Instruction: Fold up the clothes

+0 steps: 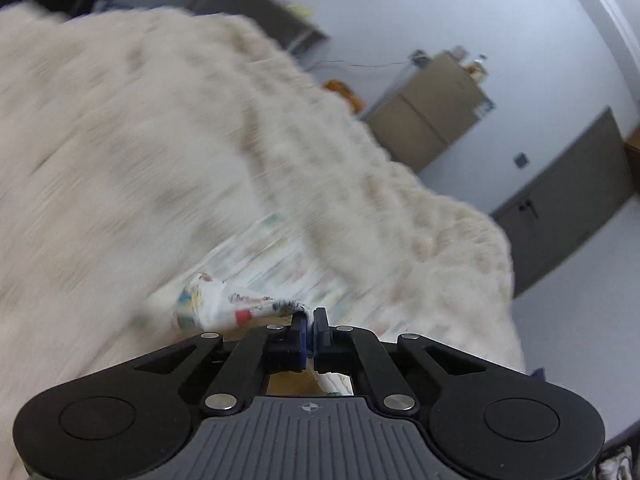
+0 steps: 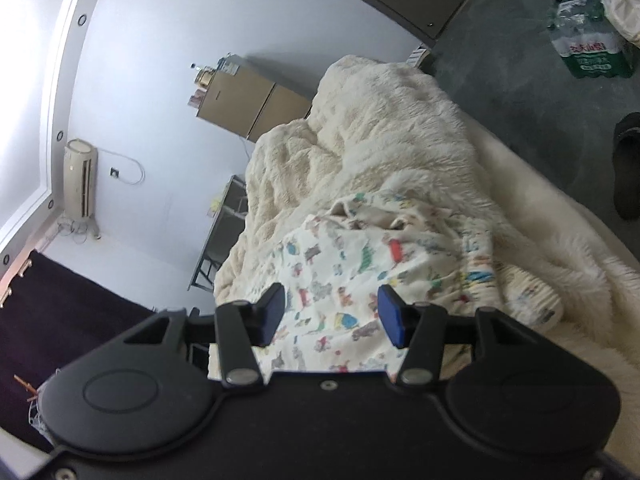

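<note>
A white garment with small colourful animal prints (image 2: 340,280) lies crumpled on a fluffy cream blanket (image 2: 380,132). My right gripper (image 2: 330,312) is open just above the garment, its blue pads (image 2: 390,316) spread on either side of the cloth without holding it. In the left wrist view my left gripper (image 1: 311,322) is shut on a corner of the printed garment (image 1: 216,306), which bunches to the left of the jaws. The rest of the garment (image 1: 280,256) is motion-blurred on the blanket (image 1: 120,140).
A tan cabinet (image 2: 248,104) and dark cupboards (image 1: 568,200) stand along the wall. A metal-frame table (image 2: 224,236) is beyond the bed. A pack of water bottles (image 2: 588,48) and a dark shoe (image 2: 628,164) are on the grey floor. A dark cloth (image 2: 60,320) hangs at left.
</note>
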`<state>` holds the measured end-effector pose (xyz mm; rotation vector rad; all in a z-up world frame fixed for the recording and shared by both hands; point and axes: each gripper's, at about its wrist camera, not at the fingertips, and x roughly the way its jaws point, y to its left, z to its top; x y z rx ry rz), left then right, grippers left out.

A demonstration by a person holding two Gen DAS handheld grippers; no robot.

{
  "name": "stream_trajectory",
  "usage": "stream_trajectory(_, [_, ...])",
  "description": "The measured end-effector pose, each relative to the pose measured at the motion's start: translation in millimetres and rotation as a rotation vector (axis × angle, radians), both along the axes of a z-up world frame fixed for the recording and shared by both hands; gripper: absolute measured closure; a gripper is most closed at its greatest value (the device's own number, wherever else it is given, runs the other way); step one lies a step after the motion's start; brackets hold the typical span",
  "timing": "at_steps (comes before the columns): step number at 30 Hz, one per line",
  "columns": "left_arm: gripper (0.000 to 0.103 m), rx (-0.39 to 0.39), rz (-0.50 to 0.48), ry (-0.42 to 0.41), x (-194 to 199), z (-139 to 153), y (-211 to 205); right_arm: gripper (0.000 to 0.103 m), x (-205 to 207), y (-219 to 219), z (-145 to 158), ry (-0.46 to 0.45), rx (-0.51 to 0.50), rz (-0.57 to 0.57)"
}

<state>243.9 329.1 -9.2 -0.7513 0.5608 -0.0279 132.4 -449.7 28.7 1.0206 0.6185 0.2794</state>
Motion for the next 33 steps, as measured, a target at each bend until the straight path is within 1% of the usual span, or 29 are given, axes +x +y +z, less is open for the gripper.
stream_trajectory(4, [0.103, 0.083, -0.050, -0.065, 54.5, 60.6, -16.0, 0.053, 3.8, 7.0, 0.8, 0.000, 0.004, 0.010])
stream_trajectory(5, [0.103, 0.082, -0.061, -0.108, 57.3, 76.1, -18.2, 0.053, 5.2, 8.0, -0.1, 0.001, 0.005, 0.011])
stream_trajectory(6, [0.103, 0.071, -0.082, -0.217, 55.9, 105.0, -19.9, 0.053, 6.3, 9.5, -0.7, 0.003, 0.005, 0.015])
stream_trajectory(8, [0.103, 0.065, -0.117, -0.402, 39.6, 140.2, -17.2, 0.053, 9.0, 12.9, -2.7, 0.004, 0.001, 0.024])
stream_trajectory(9, [0.103, 0.074, -0.111, -0.419, 34.8, 143.0, -15.2, 0.053, 10.7, 14.2, -4.2, 0.007, 0.001, 0.027])
stream_trajectory(10, [0.103, 0.077, -0.103, -0.407, 30.5, 140.5, -11.6, 0.053, 12.7, 16.0, -6.8, 0.013, -0.001, 0.032])
stream_trajectory(12, [0.103, 0.085, -0.084, -0.356, 21.3, 117.1, 1.0, 0.053, 15.7, 18.6, -11.5, 0.025, 0.001, 0.036])
stream_trajectory(14, [0.102, 0.062, -0.052, -0.283, 14.0, 76.7, 15.5, 0.053, 17.0, 21.6, -13.9, 0.032, 0.005, 0.043])
stream_trajectory(16, [0.101, -0.005, -0.005, -0.069, 9.6, -6.2, 38.4, 0.053, 17.4, 24.7, -15.2, 0.035, 0.008, 0.051])
stream_trajectory(17, [0.101, -0.045, 0.053, 0.041, 3.9, -48.3, 50.1, 0.053, 17.3, 25.6, -14.5, 0.034, 0.005, 0.054])
stream_trajectory(18, [0.101, -0.071, 0.066, 0.067, 2.2, -59.3, 53.3, 0.053, 16.6, 26.4, -11.9, 0.030, -0.001, 0.057])
stream_trajectory(19, [0.094, -0.169, 0.107, 0.152, -5.6, -97.2, 62.8, 0.053, 15.6, 26.6, -8.3, 0.024, -0.006, 0.056])
stream_trajectory(20, [0.081, -0.255, 0.142, 0.220, -13.6, -130.1, 70.7, 0.053, 14.7, 26.3, -5.1, 0.017, -0.011, 0.052])
stream_trajectory(21, [0.080, -0.291, 0.150, 0.210, -22.5, -141.0, 71.9, 0.053, 14.4, 26.5, -3.3, 0.015, -0.015, 0.050])
stream_trajectory(23, [0.071, -0.355, 0.120, 0.143, -42.0, -149.4, 69.8, 0.053, 13.7, 26.8, 0.0, 0.010, -0.021, 0.045])
stream_trajectory(24, [0.070, -0.385, 0.096, 0.128, -52.2, -149.8, 66.1, 0.053, 13.3, 27.0, 0.6, 0.010, -0.021, 0.044])
stream_trajectory(25, [0.070, -0.399, 0.061, 0.102, -62.0, -147.6, 59.5, 0.053, 12.8, 27.6, 1.1, 0.010, -0.022, 0.043])
stream_trajectory(26, [0.064, -0.413, 0.025, 0.076, -71.7, -145.4, 52.8, 0.052, 12.4, 28.5, 1.0, 0.010, -0.023, 0.044])
stream_trajectory(27, [0.061, -0.431, -0.014, 0.056, -80.2, -144.0, 44.8, 0.052, 12.6, 29.1, 0.8, 0.012, -0.023, 0.046])
stream_trajectory(28, [0.058, -0.461, -0.067, 0.058, -83.9, -145.9, 31.4, 0.052, 12.8, 29.7, 0.5, 0.013, -0.022, 0.048])
stream_trajectory(29, [0.058, -0.483, -0.111, 0.064, -85.8, -148.3, 19.0, 0.052, 13.0, 30.5, 0.3, 0.014, -0.022, 0.051])
stream_trajectory(31, [0.060, -0.456, -0.111, 0.104, -74.7, -156.3, 2.5, 0.052, 13.6, 33.0, -0.3, 0.016, -0.016, 0.056])
stream_trajectory(33, [0.074, -0.423, -0.086, 0.124, -65.8, -162.8, -7.9, 0.052, 12.9, 35.7, 0.5, 0.011, -0.013, 0.062])
